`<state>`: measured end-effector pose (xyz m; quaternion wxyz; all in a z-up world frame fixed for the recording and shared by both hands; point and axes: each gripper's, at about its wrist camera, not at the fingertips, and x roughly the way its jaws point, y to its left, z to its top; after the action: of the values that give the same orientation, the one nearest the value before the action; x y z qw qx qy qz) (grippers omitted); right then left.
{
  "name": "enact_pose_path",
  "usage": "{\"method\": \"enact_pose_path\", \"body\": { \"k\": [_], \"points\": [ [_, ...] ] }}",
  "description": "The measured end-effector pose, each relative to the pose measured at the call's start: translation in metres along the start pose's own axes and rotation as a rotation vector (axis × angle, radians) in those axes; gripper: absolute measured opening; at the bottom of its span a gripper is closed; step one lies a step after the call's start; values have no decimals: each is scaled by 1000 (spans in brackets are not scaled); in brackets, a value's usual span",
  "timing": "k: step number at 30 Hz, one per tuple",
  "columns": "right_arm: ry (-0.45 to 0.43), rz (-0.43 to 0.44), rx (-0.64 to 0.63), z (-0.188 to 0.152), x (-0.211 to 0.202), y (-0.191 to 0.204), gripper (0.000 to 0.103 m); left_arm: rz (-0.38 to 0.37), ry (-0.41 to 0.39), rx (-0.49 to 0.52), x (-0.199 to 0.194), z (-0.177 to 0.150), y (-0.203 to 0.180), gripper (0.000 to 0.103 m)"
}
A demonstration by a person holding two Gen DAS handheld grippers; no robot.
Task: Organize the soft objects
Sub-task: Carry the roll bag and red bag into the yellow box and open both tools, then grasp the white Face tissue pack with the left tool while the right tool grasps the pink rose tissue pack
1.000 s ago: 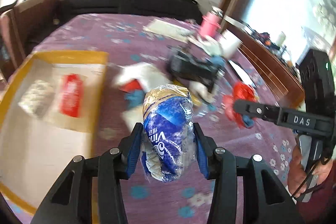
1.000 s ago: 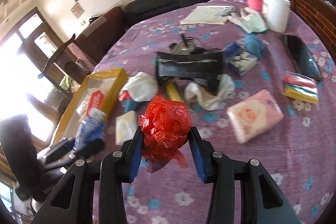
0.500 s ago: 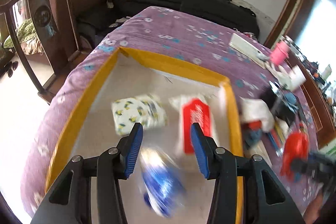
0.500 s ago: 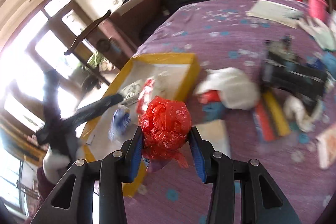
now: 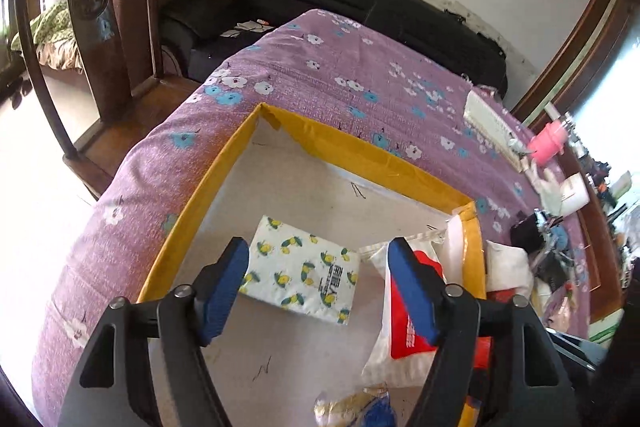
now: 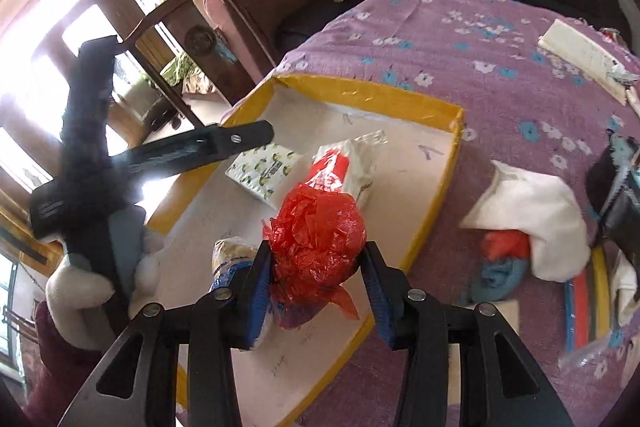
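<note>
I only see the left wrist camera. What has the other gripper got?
Observer: The right gripper has a crumpled red plastic bag between its pads, and its jaws are opening.
Operator: Is it over the box?
Observer: Yes, it hangs above the floor of the yellow box, nearer the right wall.
Operator: I see just a bit of something blue. What is it?
Observer: A blue-and-gold packet, lying on the box floor just left of the bag.
</note>
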<state>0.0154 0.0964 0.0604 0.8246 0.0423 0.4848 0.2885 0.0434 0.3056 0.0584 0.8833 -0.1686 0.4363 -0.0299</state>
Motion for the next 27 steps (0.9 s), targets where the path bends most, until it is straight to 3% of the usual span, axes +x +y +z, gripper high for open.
{"method": "enact_pose_path", "body": {
  "k": [5,8,17,27],
  "points": [
    [27,24,16,-1,9,-2,56,-18,-39,-29,-20,-8,11,79],
    [21,19,24,-4,6,-6,67,-21,-62,-34,-29,-13,12,80],
    [-78,-12,39,-12,-35,-19,72,-20,-58,8,-42,-32,-4,82],
    [-198,-184,251,-62,-119,-131,75,-101,-36,109,-55,-58,-62,89]
  ]
}}
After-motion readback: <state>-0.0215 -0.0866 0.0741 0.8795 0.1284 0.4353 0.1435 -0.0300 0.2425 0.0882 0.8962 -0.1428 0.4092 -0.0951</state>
